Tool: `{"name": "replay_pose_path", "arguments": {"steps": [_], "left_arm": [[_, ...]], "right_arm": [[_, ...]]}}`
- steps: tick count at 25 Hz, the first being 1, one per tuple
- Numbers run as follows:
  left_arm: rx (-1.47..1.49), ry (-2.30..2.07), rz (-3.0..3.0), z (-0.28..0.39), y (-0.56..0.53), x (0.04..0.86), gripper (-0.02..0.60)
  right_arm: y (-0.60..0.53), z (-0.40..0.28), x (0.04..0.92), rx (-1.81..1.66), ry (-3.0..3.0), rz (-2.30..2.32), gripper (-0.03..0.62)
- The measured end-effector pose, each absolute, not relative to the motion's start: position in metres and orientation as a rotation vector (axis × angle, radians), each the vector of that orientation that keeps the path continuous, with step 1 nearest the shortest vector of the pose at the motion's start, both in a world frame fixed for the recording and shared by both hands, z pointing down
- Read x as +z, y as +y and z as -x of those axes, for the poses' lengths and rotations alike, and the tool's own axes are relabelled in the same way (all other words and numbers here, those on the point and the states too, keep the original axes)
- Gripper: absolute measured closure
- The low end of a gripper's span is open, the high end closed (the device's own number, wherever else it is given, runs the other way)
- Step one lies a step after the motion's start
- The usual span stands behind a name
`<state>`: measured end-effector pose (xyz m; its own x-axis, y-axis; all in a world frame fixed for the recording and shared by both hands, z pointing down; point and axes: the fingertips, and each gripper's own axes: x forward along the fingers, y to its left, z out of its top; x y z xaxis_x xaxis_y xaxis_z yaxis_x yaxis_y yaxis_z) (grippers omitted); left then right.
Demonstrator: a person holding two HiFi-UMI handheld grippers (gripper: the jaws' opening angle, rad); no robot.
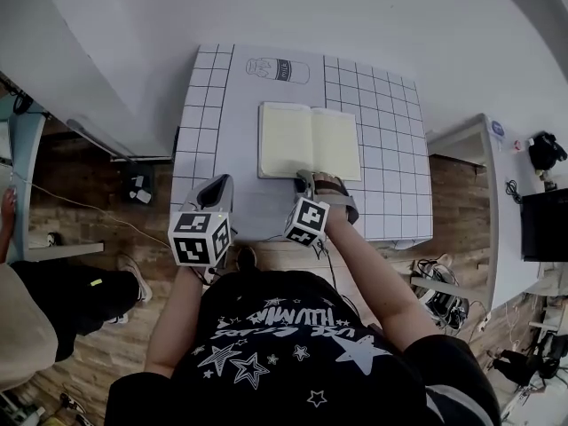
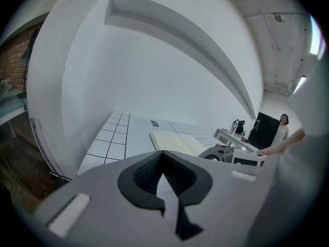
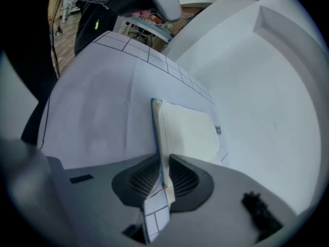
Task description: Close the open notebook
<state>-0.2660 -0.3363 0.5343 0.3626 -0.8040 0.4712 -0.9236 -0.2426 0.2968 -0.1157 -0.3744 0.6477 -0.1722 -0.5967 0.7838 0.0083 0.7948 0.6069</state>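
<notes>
A white tabletop covered by a black-lined grid sheet [image 1: 390, 149] stands against plain white wall panels, with a wooden plank floor [image 1: 98, 335] around it and a white side desk [image 1: 501, 202] to the right. The left gripper view shows a strip of red brick wall [image 2: 13, 60] at its left edge. The open notebook with cream blank pages and a blue-edged cover [image 1: 311, 140] lies flat in the sheet's ungridded middle, below a printed outline of a can [image 1: 277, 69]. The right gripper [image 1: 324, 180] sits at the near edge of the right-hand page, its jaws pinching the cover and pages. The left gripper [image 1: 220, 185] hangs over the near left part of the table, apart from the notebook, jaws pressed together on nothing.
</notes>
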Motion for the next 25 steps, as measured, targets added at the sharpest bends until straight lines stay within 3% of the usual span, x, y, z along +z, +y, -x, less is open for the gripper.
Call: {"name": "replay_pose_path", "arguments": {"steps": [5,25], "left_arm": [[0.305,-1.472,-2.116,0.266,-0.337,0.537,0.572],[0.348,-1.418,-2.202,0.211,-0.355,0.520,0.572]], "right_arm": [[-0.372,0.116,0.651,-0.593,-1.643,-0.455,0.553],[-0.380,0.094,0.599,-0.034,-2.100,-0.843,0.569]]}}
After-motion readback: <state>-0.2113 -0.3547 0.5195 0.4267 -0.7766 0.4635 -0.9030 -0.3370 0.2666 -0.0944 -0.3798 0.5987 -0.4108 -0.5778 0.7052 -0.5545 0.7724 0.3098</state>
